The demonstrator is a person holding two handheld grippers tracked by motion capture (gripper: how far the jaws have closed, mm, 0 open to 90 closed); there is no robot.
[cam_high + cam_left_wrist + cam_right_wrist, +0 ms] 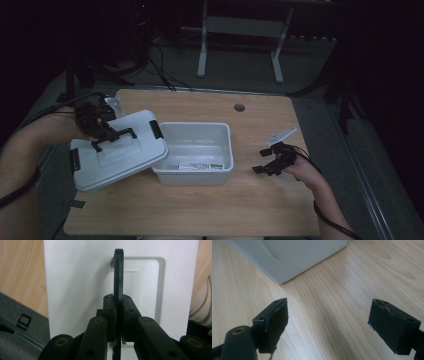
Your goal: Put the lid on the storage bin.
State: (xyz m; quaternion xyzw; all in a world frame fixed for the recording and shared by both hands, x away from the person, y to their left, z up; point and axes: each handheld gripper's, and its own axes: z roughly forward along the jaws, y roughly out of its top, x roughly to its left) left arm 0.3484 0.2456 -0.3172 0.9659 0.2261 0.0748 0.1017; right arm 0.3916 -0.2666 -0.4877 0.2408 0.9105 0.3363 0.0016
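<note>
While the left gripper (107,136) clamps the lid's black handle (116,136) at centre-left, the white bin (195,152) holds a label-like strip (200,165); the right gripper (265,161) gapes empty.

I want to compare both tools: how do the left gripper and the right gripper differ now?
The left gripper is shut on the lid's black handle; the right gripper is open and holds nothing. The left one is over the white lid; the right one is over bare table beside the box. Both have black jaws.
</note>
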